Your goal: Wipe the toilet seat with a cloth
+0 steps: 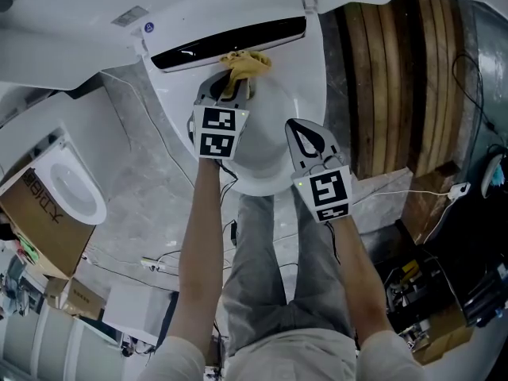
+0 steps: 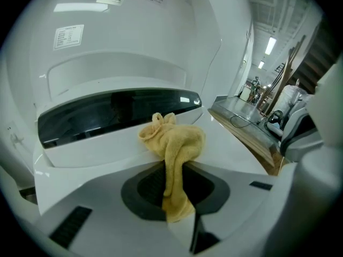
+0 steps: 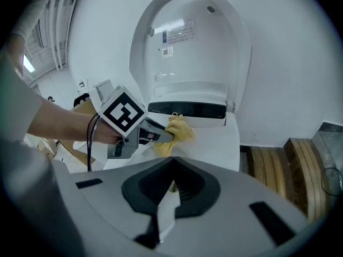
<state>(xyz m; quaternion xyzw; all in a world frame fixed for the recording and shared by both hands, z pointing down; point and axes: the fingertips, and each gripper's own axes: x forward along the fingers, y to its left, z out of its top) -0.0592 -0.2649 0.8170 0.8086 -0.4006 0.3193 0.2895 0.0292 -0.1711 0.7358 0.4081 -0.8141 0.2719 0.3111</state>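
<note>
The white toilet seat lies under the raised lid, with a black strip along its back. A yellow cloth rests bunched on the rear of the seat, just in front of that strip. My left gripper is shut on the cloth, whose tail hangs down between the jaws. My right gripper hovers shut and holding nothing over the seat's right front. The right gripper view shows the left gripper pressing the cloth onto the seat.
Wooden planks lean right of the toilet. At left a cardboard box holds another white toilet seat. Cables and a white plug lie on the floor at right. The person's legs stand before the bowl.
</note>
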